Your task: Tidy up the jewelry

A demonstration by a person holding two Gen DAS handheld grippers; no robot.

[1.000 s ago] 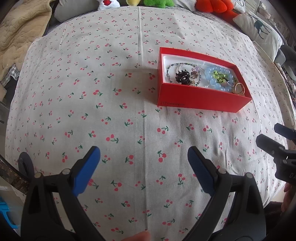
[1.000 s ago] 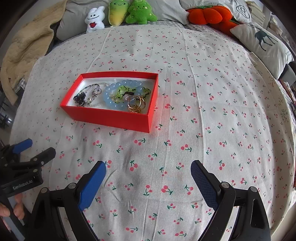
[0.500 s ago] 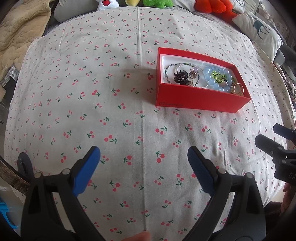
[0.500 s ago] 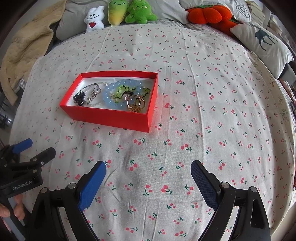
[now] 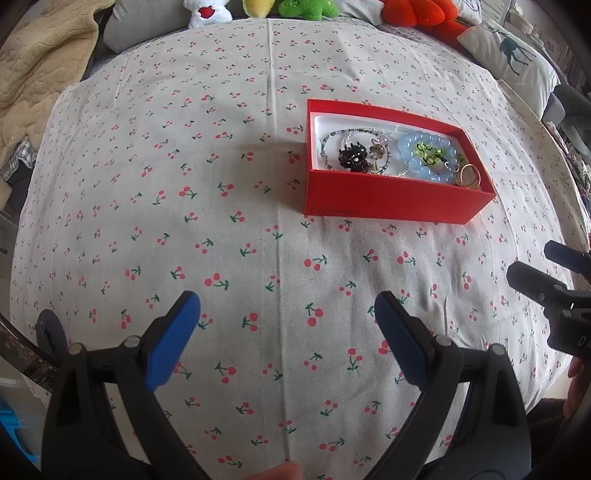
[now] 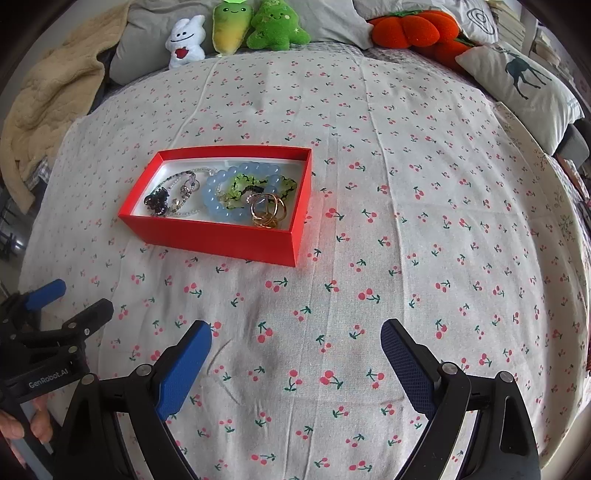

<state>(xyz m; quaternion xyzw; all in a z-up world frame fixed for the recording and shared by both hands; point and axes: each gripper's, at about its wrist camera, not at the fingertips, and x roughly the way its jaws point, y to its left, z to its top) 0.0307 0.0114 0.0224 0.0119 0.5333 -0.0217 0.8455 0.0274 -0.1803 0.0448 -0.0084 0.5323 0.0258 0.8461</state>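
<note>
A red box (image 5: 388, 206) (image 6: 221, 236) sits on the cherry-print cloth. Inside lie a blue bead bracelet (image 6: 221, 195) (image 5: 413, 155), a green hair tie (image 6: 243, 184), gold rings (image 6: 267, 212) (image 5: 469, 177), a dark hair clip (image 5: 352, 157) (image 6: 157, 201) and a thin beaded chain (image 6: 184, 181). My left gripper (image 5: 288, 325) is open and empty, well short of the box. My right gripper (image 6: 295, 354) is open and empty, also short of the box. Each gripper shows at the edge of the other's view.
Plush toys (image 6: 236, 29), an orange cushion (image 6: 406, 27) and a deer-print pillow (image 6: 517, 81) line the far side of the bed. A beige blanket (image 6: 48, 99) lies at the far left. The cloth (image 6: 406, 184) spreads wide around the box.
Both grippers stay open and empty. The box has shifted slightly up in both views, as the grippers draw back a little.
</note>
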